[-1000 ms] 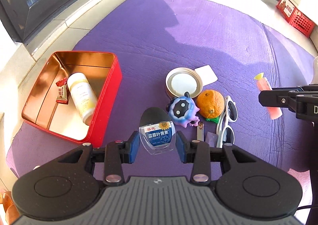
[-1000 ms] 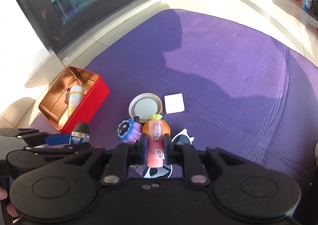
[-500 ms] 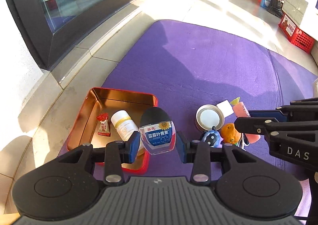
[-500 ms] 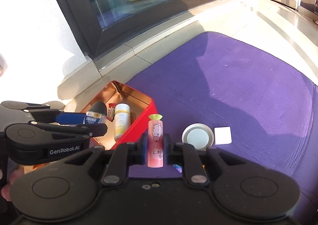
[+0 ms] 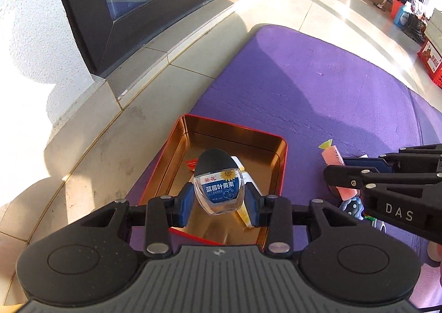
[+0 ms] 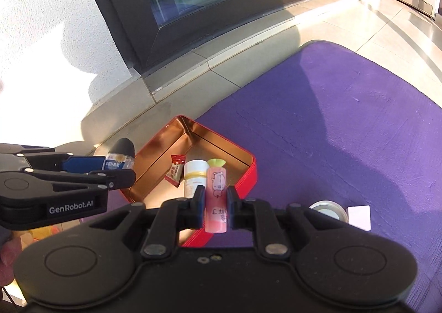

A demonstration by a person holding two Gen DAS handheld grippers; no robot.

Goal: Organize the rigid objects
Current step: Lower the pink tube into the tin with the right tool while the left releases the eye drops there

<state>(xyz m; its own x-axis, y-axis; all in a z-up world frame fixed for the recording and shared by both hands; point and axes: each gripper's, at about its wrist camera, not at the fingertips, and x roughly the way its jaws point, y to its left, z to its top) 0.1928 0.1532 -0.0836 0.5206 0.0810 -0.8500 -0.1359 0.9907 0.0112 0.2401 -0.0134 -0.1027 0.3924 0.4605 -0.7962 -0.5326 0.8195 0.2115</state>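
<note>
Both grippers have travelled from the clutter on the purple mat to the red tin at its near-left corner. Left gripper pinches the clear bottle above the tin; right gripper clamps the pink tube. Inside the tin lie a white bottle and a candy.
</note>
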